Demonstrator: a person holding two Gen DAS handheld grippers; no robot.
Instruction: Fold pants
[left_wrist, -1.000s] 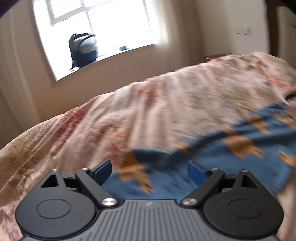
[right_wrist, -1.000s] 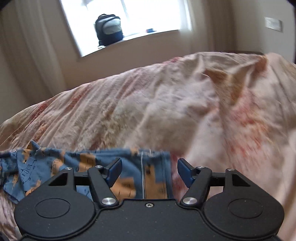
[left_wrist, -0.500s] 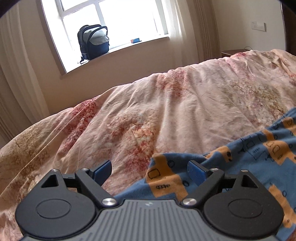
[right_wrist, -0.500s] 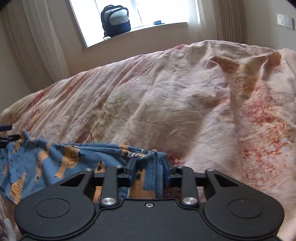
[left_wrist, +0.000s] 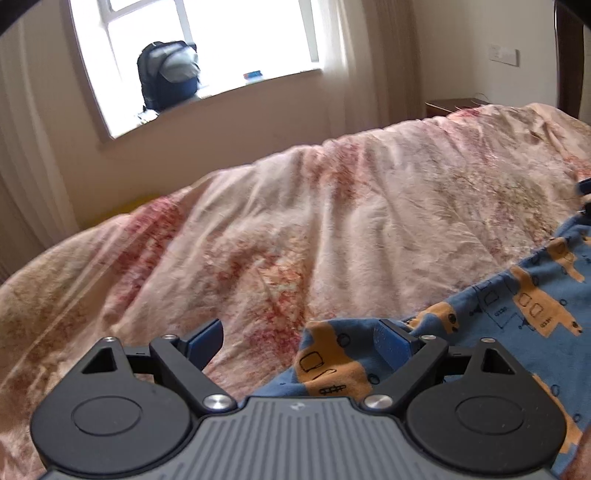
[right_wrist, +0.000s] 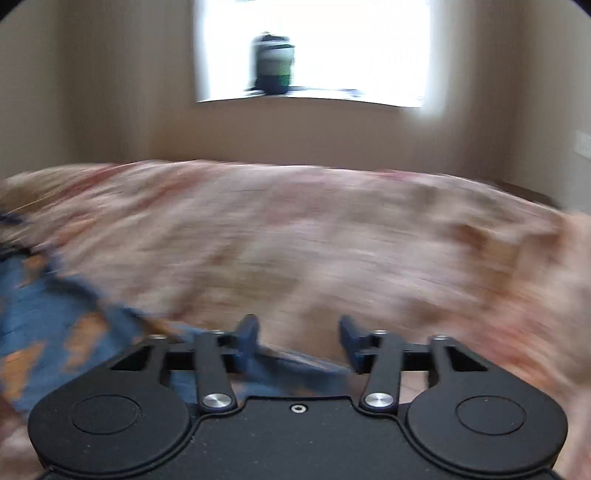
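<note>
The right gripper (right_wrist: 299, 334), which was pinching the waistband of the blue pyjama pants (right_wrist: 40, 325) half a second ago, is now standing with its jaws apart and is swinging fast (its whole view is smearing). The pants are now sliding off to its left. The left gripper (left_wrist: 303, 341) is edging slightly along the cloth (left_wrist: 517, 314).
</note>
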